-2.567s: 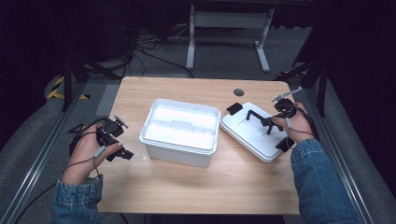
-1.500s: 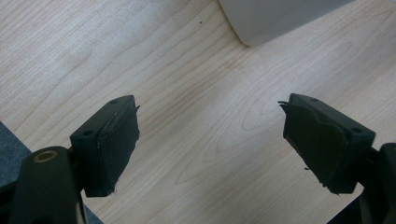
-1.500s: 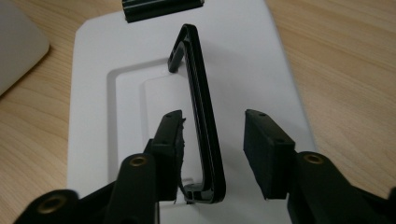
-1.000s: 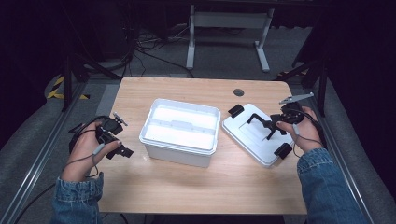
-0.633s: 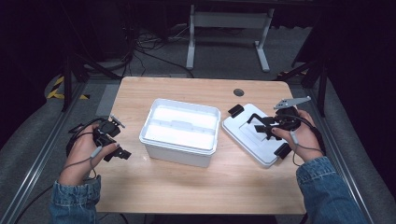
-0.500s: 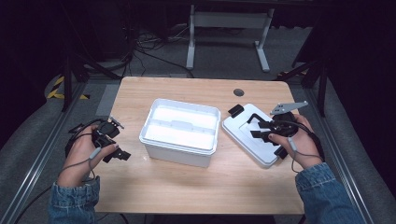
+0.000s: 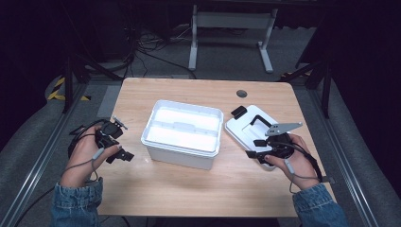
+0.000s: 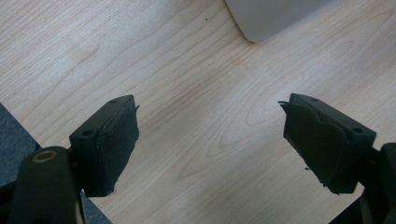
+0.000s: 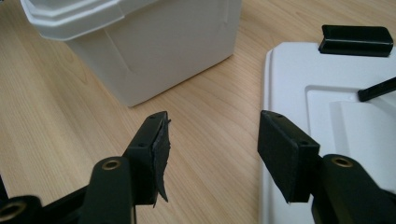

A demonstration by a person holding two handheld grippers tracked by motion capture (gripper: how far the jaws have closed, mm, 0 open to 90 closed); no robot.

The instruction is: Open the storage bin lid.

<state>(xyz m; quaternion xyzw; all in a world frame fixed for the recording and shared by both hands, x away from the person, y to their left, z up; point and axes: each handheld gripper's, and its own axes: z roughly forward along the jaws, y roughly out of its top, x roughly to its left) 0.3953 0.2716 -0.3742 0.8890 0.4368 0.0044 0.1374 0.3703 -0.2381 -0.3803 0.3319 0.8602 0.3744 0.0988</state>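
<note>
Right gripper view looks along the right gripper (image 9: 212,140), whose jaws stand spread with nothing between them, one over bare wood and the other above the near left edge of the white lid (image 9: 327,112); the torn pad (image 9: 161,154) on the left jaw hangs ragged. In the high view that right gripper (image 7: 265,149) sits at the lid's (image 7: 246,132) front corner, near the table's right edge, and the lid lies flat beside the open white bin (image 7: 182,132), apart from it. The bin stands at the middle of the table (image 7: 189,189), its tray insert visible inside. A black latch (image 9: 356,39) sits at the lid's far edge, and a thin black handle (image 7: 260,120) lies across its top. The left gripper (image 7: 118,144) rests near the left edge, jaws wide apart over bare wood in the left gripper view, with a bin corner (image 8: 261,18) just ahead. My judgement: the lid is about to be picked up, and a grip on so thin a rim could slip, the frayed pad giving poor hold; a lift from one corner may also tilt the lid so that it knocks the bin. No brand, label or writing can be read anywhere.
</note>
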